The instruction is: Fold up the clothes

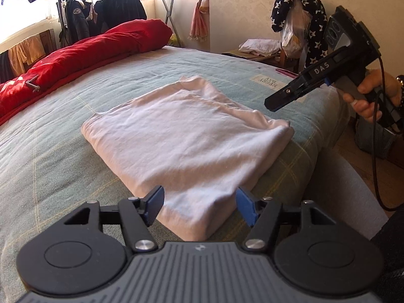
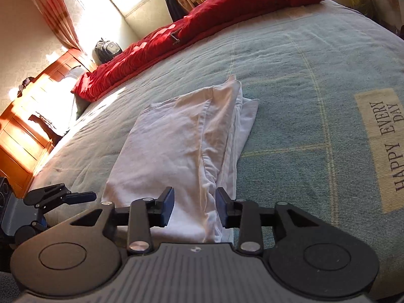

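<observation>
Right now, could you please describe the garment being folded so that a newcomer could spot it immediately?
Start at the bed with the blue-green cover. Near its front edge lies the folded white garment, a flat rectangle. Unlike the bulky red duvet along the far side, it is pale and thin.

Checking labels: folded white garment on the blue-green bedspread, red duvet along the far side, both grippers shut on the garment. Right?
Not quite. Both the left gripper and right gripper are open, gripping nothing, per each wrist view. The white garment lies folded on the bedspread; red duvet placement is right.
</observation>
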A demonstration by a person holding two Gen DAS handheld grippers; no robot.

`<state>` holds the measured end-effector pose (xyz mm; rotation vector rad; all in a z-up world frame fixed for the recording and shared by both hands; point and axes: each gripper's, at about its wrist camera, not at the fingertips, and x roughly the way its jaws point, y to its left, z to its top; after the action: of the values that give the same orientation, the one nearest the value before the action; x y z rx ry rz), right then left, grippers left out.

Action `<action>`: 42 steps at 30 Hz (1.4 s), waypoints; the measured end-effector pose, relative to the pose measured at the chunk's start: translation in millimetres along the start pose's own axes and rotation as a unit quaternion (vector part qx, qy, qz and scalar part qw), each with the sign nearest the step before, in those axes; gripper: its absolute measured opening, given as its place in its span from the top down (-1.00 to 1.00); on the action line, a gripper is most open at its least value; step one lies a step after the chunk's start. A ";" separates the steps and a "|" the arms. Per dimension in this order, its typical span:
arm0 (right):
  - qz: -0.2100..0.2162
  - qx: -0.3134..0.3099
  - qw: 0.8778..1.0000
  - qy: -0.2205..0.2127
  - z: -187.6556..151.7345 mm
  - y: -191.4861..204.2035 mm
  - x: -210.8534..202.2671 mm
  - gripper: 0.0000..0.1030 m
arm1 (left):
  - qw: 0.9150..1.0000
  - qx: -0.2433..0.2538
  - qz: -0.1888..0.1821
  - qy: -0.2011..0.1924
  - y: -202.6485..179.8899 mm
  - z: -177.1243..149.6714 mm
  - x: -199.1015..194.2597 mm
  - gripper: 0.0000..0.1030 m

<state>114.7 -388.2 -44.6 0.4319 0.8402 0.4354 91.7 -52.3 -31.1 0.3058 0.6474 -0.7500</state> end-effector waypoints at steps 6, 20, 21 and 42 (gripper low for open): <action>0.036 0.044 0.998 0.016 6.5 -21.6 31.5 0.22 | 1.000 -0.002 -0.002 -0.004 -5.0 3.1 1.2 -0.31; 0.133 0.207 0.968 0.042 3.6 -68.6 54.3 0.26 | 1.000 -0.010 -0.010 -0.011 -5.7 3.7 0.1 -0.33; 0.133 0.209 0.968 0.043 -0.1 -68.0 51.4 0.26 | 1.000 -0.011 -0.010 -0.012 -5.1 3.5 -0.6 -0.34; 0.082 0.249 0.964 -0.041 -31.4 -70.4 26.9 0.88 | 1.000 0.016 0.005 -0.011 -8.5 0.2 -6.6 -0.40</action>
<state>119.8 -426.4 -116.6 0.9852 0.8336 0.3512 82.2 -54.8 -27.0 0.3294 0.6123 -0.7530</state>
